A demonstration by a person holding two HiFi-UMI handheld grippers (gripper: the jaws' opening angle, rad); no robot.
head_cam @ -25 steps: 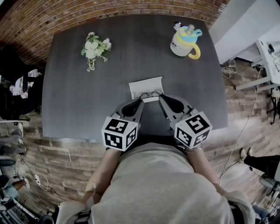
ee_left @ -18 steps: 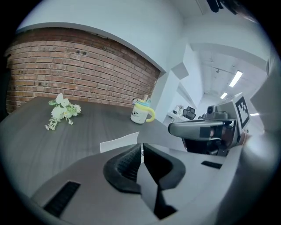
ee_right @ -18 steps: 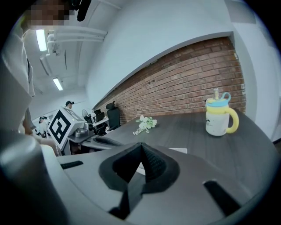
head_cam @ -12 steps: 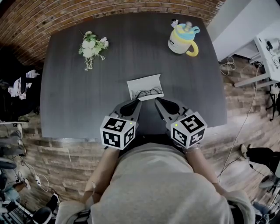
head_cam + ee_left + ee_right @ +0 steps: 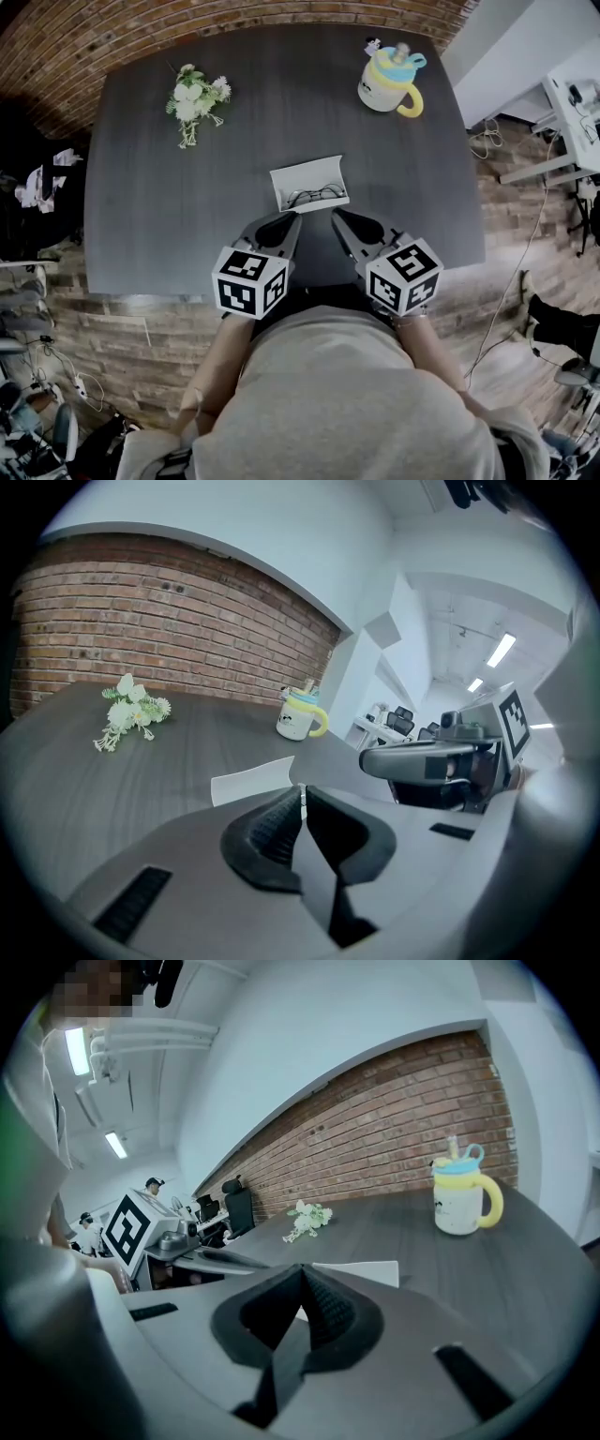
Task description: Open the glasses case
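A white glasses case (image 5: 309, 184) lies open on the dark table (image 5: 150, 225), with dark-framed glasses (image 5: 314, 195) inside it. Its pale lid (image 5: 251, 780) shows just beyond the left jaws, and its white edge (image 5: 361, 1272) shows past the right jaws. My left gripper (image 5: 292, 217) is shut and empty, just short of the case's near left corner. On the near right side my right gripper (image 5: 337, 216) is also shut and holds nothing. Neither gripper touches the case.
A small bunch of white flowers (image 5: 194, 99) lies at the far left of the table. A white mug with a yellow handle and blue lid (image 5: 389, 82) stands at the far right. The near table edge runs under both grippers. Brick floor surrounds the table.
Both grippers have drawn back a little from the case toward the near edge; a second ago their tips reached its near corners. The case stays open.
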